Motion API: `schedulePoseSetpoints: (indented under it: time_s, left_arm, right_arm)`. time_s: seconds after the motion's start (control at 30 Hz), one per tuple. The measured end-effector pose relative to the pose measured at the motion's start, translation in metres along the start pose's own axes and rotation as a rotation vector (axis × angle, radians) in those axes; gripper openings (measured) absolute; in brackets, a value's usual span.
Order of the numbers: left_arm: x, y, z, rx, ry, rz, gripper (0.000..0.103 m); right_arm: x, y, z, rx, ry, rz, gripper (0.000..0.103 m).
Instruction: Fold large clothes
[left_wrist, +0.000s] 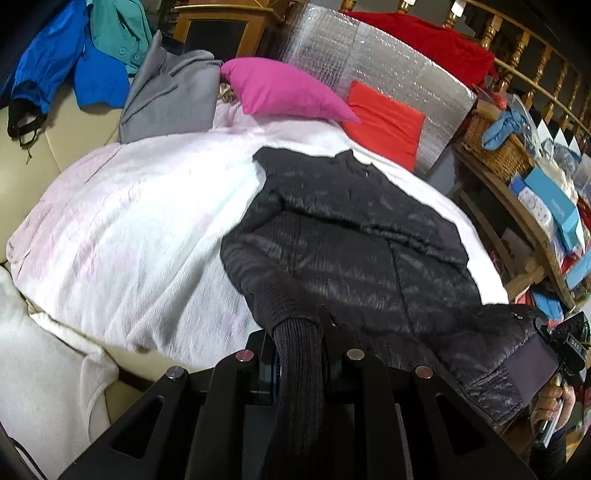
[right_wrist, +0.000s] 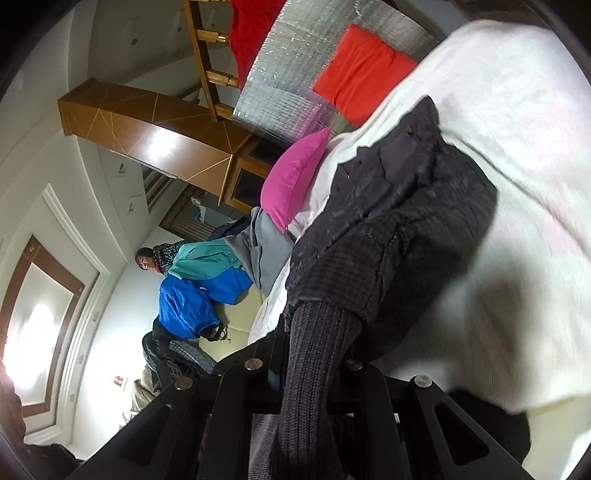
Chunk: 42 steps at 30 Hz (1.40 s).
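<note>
In your left wrist view, your left gripper (left_wrist: 297, 354) had its fingers closed narrowly on the ribbed knit cuff (left_wrist: 295, 369) of the black jacket (left_wrist: 362, 243). The jacket lay spread on the white blanket (left_wrist: 129, 221), collar toward the pink pillow (left_wrist: 284, 90) and the orange cushion (left_wrist: 384, 122). A grey garment (left_wrist: 170, 96) and a blue jacket (left_wrist: 74, 70) lay at the far left. At the right edge your right gripper (left_wrist: 565, 343) held the jacket's other side, with your hand (left_wrist: 554, 410) below it.

In your right wrist view, tilted sideways, your right gripper (right_wrist: 306, 365) was pinched tight on the other ribbed cuff (right_wrist: 314, 369), with the sleeve (right_wrist: 354, 266) running up to the jacket body on the blanket (right_wrist: 517, 184). A person (right_wrist: 155, 258) stood behind the blue jacket (right_wrist: 192, 302).
</note>
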<state>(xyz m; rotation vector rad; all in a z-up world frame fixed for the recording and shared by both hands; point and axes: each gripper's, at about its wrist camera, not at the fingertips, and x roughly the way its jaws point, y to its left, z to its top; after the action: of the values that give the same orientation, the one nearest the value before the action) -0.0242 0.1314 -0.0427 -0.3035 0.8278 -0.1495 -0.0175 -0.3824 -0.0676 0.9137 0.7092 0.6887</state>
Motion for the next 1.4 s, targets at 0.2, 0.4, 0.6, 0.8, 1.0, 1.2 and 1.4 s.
schedulePoseSetpoints:
  time_s: [0.2, 0.4, 0.6, 0.8, 1.0, 1.2, 1.4]
  left_arm:
    - [0.004, -0.006, 0.026, -0.003, -0.039, 0.014, 0.018]
    - [0.009, -0.009, 0.043, -0.012, -0.058, 0.028, 0.018]
    - [0.015, -0.013, 0.055, -0.012, -0.068, 0.041, 0.018]
    - [0.021, -0.019, 0.071, -0.008, -0.080, 0.044, 0.018]
    - [0.028, -0.021, 0.093, -0.020, -0.095, 0.030, 0.018]
    - [0.033, -0.029, 0.121, 0.000, -0.122, 0.021, 0.018]
    - [0.051, -0.032, 0.159, -0.004, -0.138, 0.013, 0.018]
  right_arm:
    - [0.015, 0.015, 0.033, -0.030, -0.041, -0.010, 0.013]
    - [0.026, 0.021, 0.054, -0.035, -0.068, -0.033, 0.013]
    - [0.030, 0.023, 0.064, -0.033, -0.087, -0.040, 0.013]
    - [0.034, 0.023, 0.072, -0.029, -0.104, -0.044, 0.013]
    - [0.039, 0.029, 0.087, -0.042, -0.122, -0.052, 0.013]
    - [0.046, 0.044, 0.111, -0.074, -0.150, -0.051, 0.013]
    - [0.064, 0.051, 0.147, -0.101, -0.175, -0.063, 0.013]
